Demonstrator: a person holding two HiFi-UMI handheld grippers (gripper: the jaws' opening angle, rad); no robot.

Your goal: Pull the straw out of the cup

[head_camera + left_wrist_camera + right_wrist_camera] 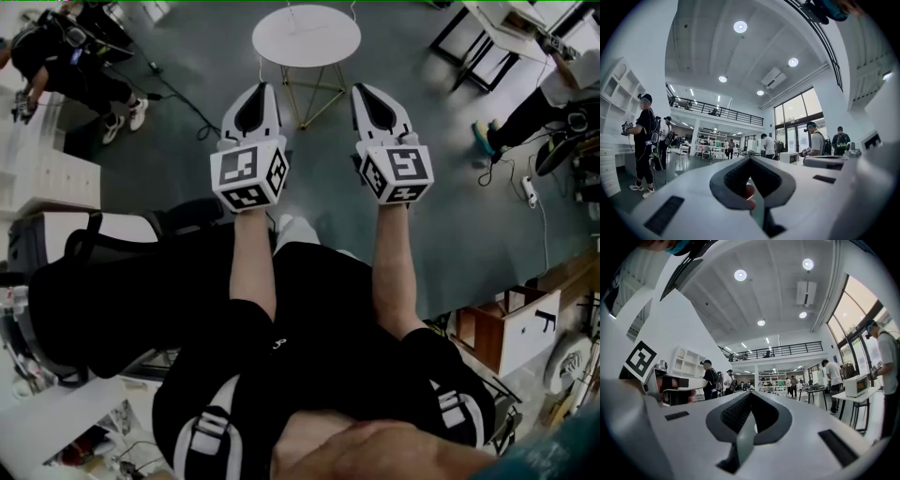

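1. Left hand-held gripper (260, 89) at 11 o'clock of the head view, held level above the grey floor (187, 159), jaws pressed together with nothing between them.
2. Right hand-held gripper (367, 91) at 1 o'clock, near the left one, also level, jaws pressed together and empty.
3. Round white table (307, 36) at 12 o'clock, beyond both tips.
4. Straw and cup: cannot tell where from any of the 3 views.

Round table (306, 36) ahead, open floor (441, 112) around
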